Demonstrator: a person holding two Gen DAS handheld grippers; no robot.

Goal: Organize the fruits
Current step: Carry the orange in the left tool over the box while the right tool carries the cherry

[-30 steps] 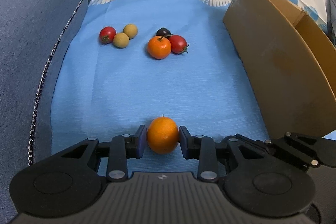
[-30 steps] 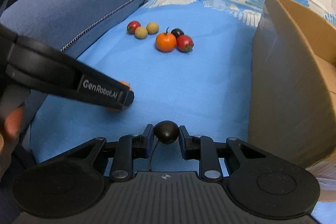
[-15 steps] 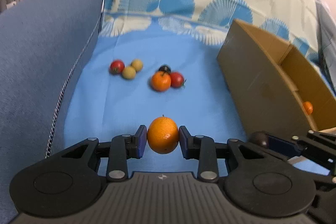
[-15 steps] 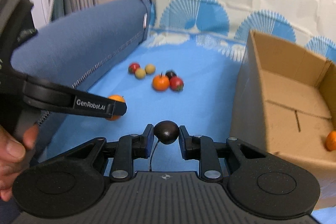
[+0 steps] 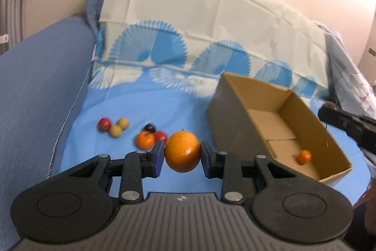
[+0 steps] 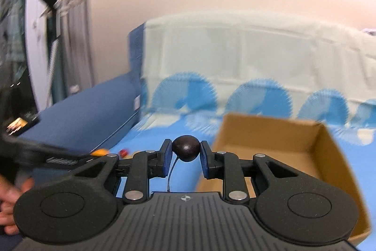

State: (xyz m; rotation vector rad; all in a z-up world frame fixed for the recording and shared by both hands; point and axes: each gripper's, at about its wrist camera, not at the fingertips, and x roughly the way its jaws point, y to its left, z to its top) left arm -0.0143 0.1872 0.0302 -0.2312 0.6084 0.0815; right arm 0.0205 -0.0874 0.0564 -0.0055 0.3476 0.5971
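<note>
My left gripper (image 5: 181,155) is shut on an orange (image 5: 182,151) and holds it above the blue cloth. Behind it on the cloth lie a smaller orange (image 5: 145,140), two red fruits (image 5: 104,124), two yellowish ones (image 5: 115,130) and a dark one (image 5: 149,127). The open cardboard box (image 5: 235,119) sits to the right with one small orange (image 5: 303,156) inside. My right gripper (image 6: 185,156) is shut on a dark round fruit (image 6: 185,150) with a thin stem hanging below, held up left of the box (image 6: 263,133). It also shows at the right edge of the left wrist view, over the box.
A blue sofa arm (image 5: 35,91) borders the cloth on the left. The sofa back (image 5: 199,27) is draped in a pale fan-patterned cover. A hand (image 6: 9,204) holding the left gripper shows at the left of the right wrist view.
Both grippers have risen with their fruits and tilted up, so the sofa back and wall fill more of each view. The right gripper has moved toward the box.
</note>
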